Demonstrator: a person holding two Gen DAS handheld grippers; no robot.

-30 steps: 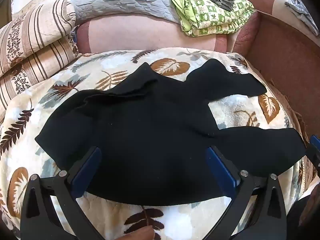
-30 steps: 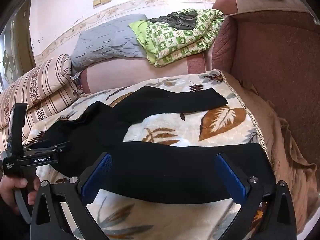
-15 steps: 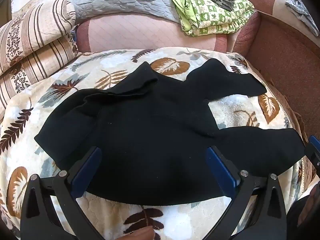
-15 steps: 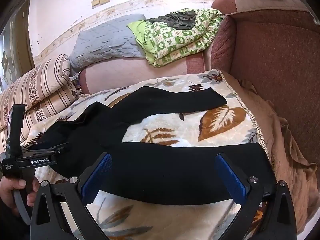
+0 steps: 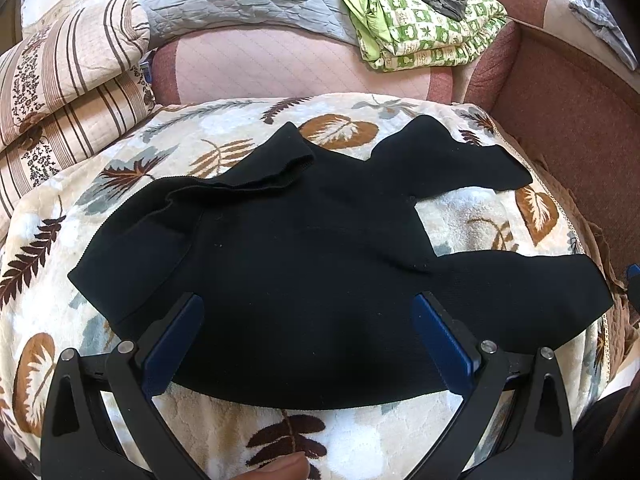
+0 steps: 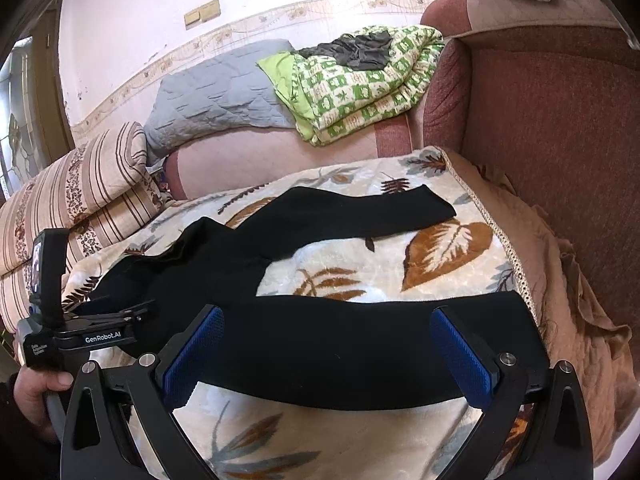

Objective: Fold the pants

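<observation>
Both tongs wide over unfolded black pants

Between the left gripper (image 5: 306, 340)'s spread fingers lies the pants (image 5: 312, 248)' seat; the right gripper (image 6: 334, 350), equally wide, straddles the near leg. Beyond, the far leg splays across the leaf blanket (image 6: 448, 248). Over the last second almost nothing has shifted, so the fold isn't begun.

Black pants (image 5: 312, 264) are spread on a leaf-patterned blanket (image 5: 472, 216), legs reaching toward three o'clock. The left gripper (image 5: 308, 332) is held wide apart over the waist part, at six o'clock.
</observation>
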